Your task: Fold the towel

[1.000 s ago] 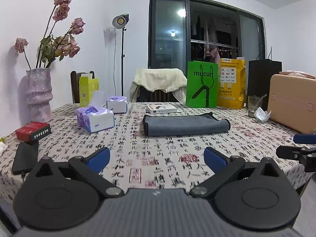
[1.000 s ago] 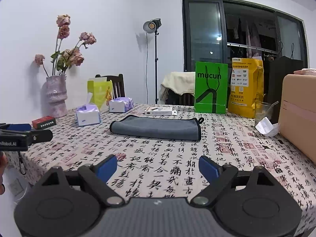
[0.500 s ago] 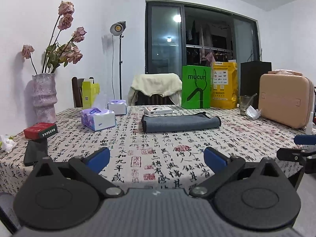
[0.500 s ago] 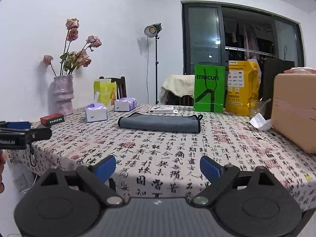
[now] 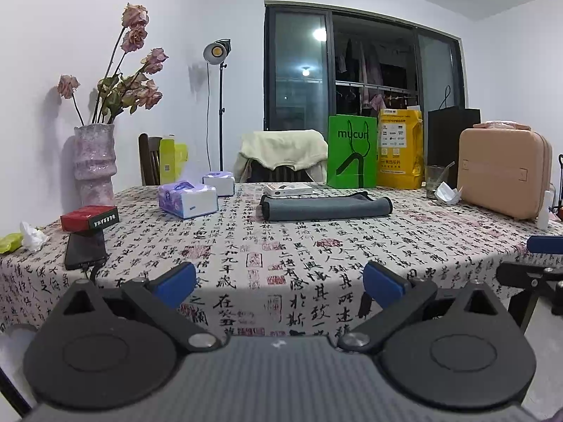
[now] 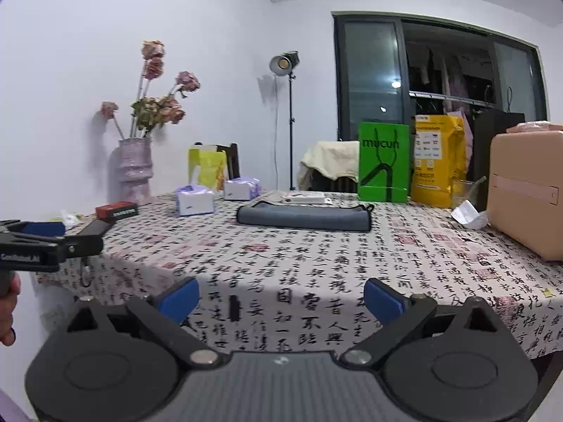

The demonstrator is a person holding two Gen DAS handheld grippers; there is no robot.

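A grey towel [image 5: 325, 208] lies folded into a long flat strip on the patterned tablecloth [image 5: 246, 246], toward the far side; it also shows in the right wrist view [image 6: 304, 217]. My left gripper [image 5: 279, 283] is open and empty, held off the near table edge, far from the towel. My right gripper [image 6: 280, 299] is open and empty, also back past the near edge. Each gripper shows at the edge of the other's view: the right one [image 5: 542, 256] and the left one [image 6: 45, 239].
On the table stand two tissue boxes [image 5: 187, 199], a red box [image 5: 89, 217], a black phone [image 5: 85, 249], a pink vase of dried roses [image 5: 94, 161], green [image 5: 352, 156] and yellow [image 5: 399, 153] bags, a glass [image 5: 434, 181] and a tan case [image 5: 505, 172]. A chair [image 5: 281, 156] stands behind.
Both grippers have drawn back and down from the table, so the towel looks smaller and farther. Both stay open. The towel has not moved.
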